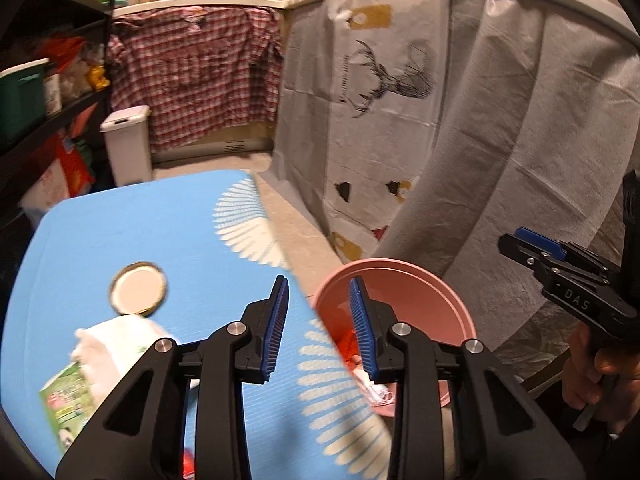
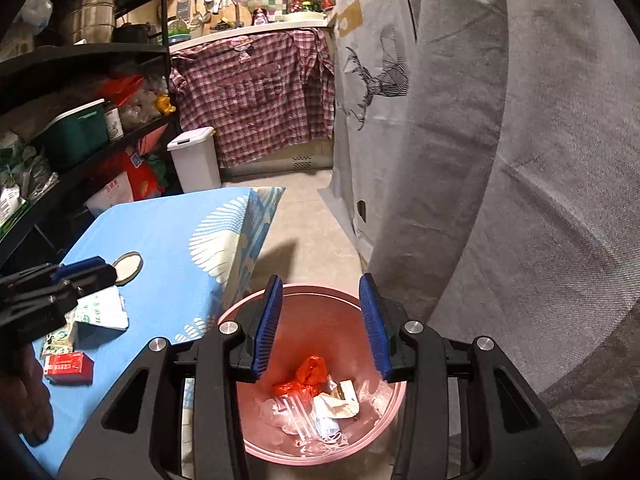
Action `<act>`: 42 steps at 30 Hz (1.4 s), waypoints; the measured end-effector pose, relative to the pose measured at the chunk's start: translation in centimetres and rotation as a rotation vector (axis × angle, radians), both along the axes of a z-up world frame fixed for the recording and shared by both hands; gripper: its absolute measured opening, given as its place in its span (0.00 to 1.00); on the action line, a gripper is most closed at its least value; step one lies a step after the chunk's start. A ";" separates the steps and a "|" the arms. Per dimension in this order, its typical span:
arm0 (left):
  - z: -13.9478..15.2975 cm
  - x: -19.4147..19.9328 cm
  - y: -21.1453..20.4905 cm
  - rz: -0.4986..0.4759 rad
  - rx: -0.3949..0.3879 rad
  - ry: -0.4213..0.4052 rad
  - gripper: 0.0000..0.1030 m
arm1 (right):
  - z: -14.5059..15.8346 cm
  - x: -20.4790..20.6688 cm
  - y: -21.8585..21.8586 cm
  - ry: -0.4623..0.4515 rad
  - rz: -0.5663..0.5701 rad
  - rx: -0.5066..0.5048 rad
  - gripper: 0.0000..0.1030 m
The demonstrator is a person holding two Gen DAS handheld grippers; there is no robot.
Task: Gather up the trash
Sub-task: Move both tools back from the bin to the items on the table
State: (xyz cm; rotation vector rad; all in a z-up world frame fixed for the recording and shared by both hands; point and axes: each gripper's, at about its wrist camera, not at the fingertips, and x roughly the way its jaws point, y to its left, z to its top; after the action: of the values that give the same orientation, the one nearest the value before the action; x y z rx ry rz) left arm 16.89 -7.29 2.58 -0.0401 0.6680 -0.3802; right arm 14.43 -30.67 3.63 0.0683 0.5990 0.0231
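Observation:
My left gripper (image 1: 318, 294) is open with nothing between its fingers, over the edge of the blue table (image 1: 120, 232) beside the pink bin (image 1: 424, 284). On the table lie a round jar lid (image 1: 138, 288), a crumpled white paper (image 1: 116, 344), a green-and-white packet (image 1: 68, 404) and a red box (image 2: 68, 368). My right gripper (image 2: 320, 294) is open and empty above the pink bin (image 2: 250, 306). Inside the bin are a red plastic bag (image 2: 308, 376), a clear plastic fork (image 2: 296, 412) and crumpled paper (image 2: 340, 400).
A grey cloth with a deer print (image 1: 400, 80) hangs close on the right. A white lidded bin (image 1: 126, 140) stands on the floor beyond the table. Dark shelves (image 2: 80, 56) full of goods line the left. A plaid shirt (image 1: 192, 72) hangs at the back.

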 end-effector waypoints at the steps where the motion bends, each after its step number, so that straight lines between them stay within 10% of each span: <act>1: 0.1 -0.2 0.7 0.010 0.002 -0.001 0.30 | 0.1 -0.1 0.3 -0.002 0.009 0.002 0.39; 11: 0.6 -2.3 9.0 0.156 0.008 -0.001 0.24 | 1.4 -1.1 5.7 -0.035 0.153 0.047 0.17; 33: -1.9 -7.9 22.8 0.412 0.015 0.060 0.21 | -3.8 -2.0 22.8 0.137 0.542 0.174 0.18; 42: -4.6 -7.7 24.2 0.445 -0.038 0.159 0.22 | -6.3 -0.3 24.2 0.244 0.530 0.225 0.31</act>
State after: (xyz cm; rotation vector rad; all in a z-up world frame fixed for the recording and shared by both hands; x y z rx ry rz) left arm 9.15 16.92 -2.07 -0.2525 0.7865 0.0397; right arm 14.13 -6.43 -2.65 0.1303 0.8436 0.6035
